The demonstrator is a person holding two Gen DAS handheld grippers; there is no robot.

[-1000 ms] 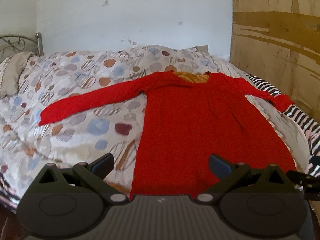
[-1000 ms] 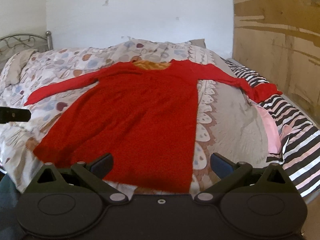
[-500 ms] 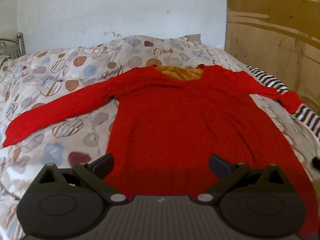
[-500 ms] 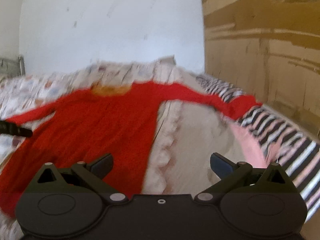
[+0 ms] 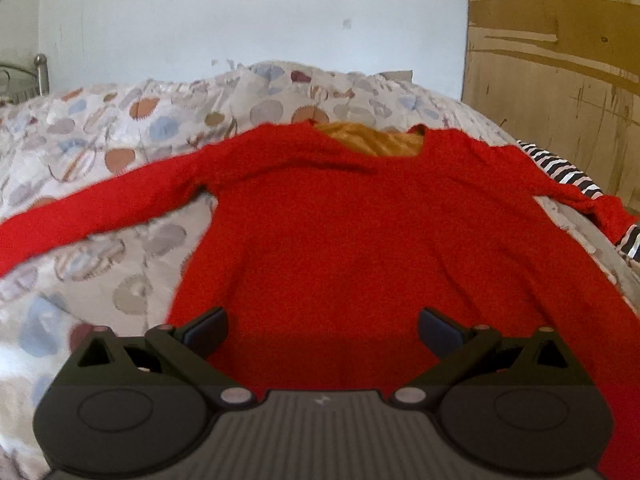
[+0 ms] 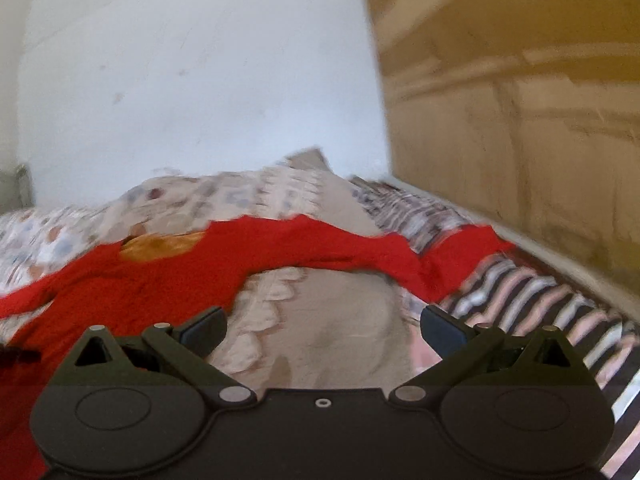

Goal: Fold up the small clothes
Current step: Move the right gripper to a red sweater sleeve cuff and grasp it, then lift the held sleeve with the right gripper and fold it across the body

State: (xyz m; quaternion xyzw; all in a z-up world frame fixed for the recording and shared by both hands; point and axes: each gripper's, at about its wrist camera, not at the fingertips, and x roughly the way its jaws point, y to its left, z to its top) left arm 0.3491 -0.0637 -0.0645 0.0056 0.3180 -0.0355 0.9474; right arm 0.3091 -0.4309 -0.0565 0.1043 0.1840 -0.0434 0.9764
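Two tongs are held spread wide, nothing gripped: the left tongs (image 5: 322,326) above the red garment (image 5: 360,240), spread flat on the bed (image 5: 100,152); the right tongs (image 6: 323,326) beside its sleeve (image 6: 360,252).

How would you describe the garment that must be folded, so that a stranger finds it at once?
Look at the bed with the spotted quilt. Spread flat across it lies a red long-sleeved top, sleeves stretched out to both sides. It is the only plain red item, with an orange lining showing at the neck; the cloth beside it is striped.
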